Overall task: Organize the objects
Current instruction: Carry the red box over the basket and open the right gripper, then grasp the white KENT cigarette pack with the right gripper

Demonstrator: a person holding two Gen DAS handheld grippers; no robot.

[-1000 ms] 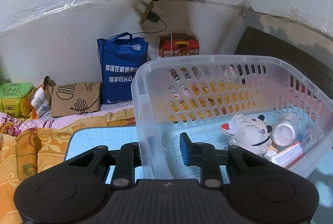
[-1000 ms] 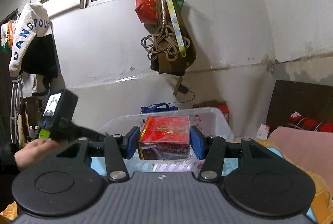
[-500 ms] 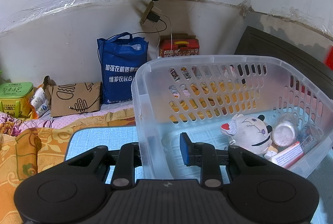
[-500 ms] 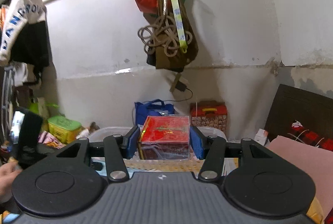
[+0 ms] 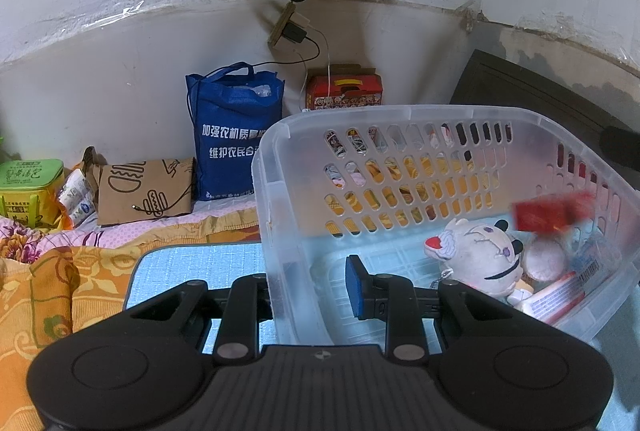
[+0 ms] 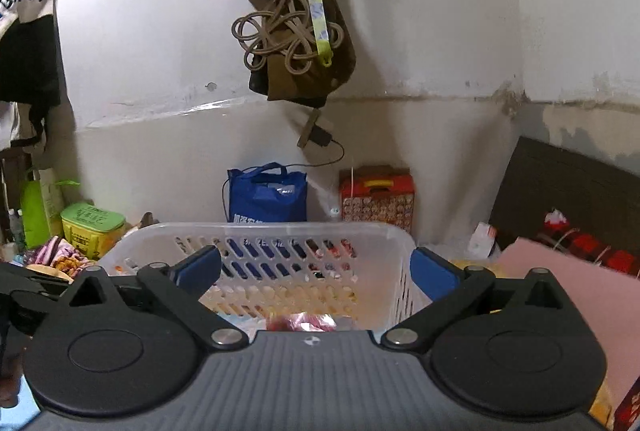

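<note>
At the right of the left-wrist frame, a blurred red box (image 5: 550, 213) appears mid-air inside the clear plastic basket (image 5: 400, 119), above a plush toy (image 5: 476, 255). It looks light and stiff; flat sides suit gripping. The right claw (image 6: 316, 269) gapes empty; the left claw (image 5: 310, 291) clamps the basket wall.

I see red box (image 5: 550, 215) blurred, inside clear perforated basket (image 5: 400, 119) at right wall, above plush toy (image 5: 476, 255), jar (image 5: 544, 261)
</note>
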